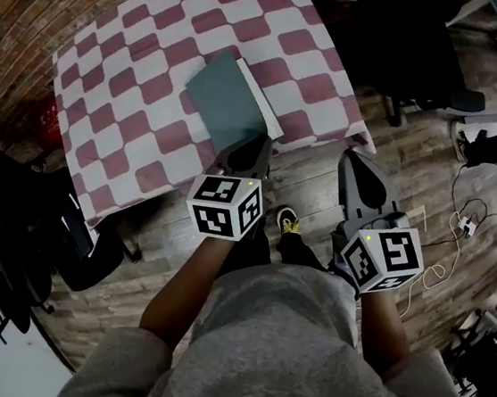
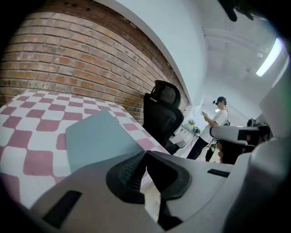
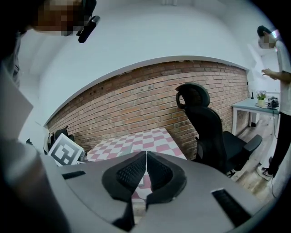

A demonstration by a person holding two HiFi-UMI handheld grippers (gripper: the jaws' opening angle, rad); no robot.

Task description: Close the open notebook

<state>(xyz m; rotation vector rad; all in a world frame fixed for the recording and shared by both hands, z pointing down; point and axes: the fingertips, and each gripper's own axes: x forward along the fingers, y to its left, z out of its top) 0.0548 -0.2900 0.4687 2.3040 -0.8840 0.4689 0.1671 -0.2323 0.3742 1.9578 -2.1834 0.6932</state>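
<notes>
A teal-covered notebook (image 1: 227,101) lies closed on the red-and-white checked table (image 1: 138,72), its white page edge facing right, close to the table's near edge. My left gripper (image 1: 254,152) hovers at that near edge, just short of the notebook's near corner, jaws shut and empty. In the left gripper view the notebook (image 2: 97,139) lies just beyond the left gripper (image 2: 145,153). My right gripper (image 1: 357,164) hangs off the table's near right corner over the wood floor, shut with nothing in it. The right gripper view shows the right gripper (image 3: 146,153) closed, with the table (image 3: 157,136) ahead.
A black office chair (image 1: 411,42) stands right of the table, and another (image 1: 19,237) at the left. A brick wall (image 2: 68,68) runs behind the table. Cables (image 1: 465,224) lie on the floor at the right. A person (image 2: 217,119) stands far off.
</notes>
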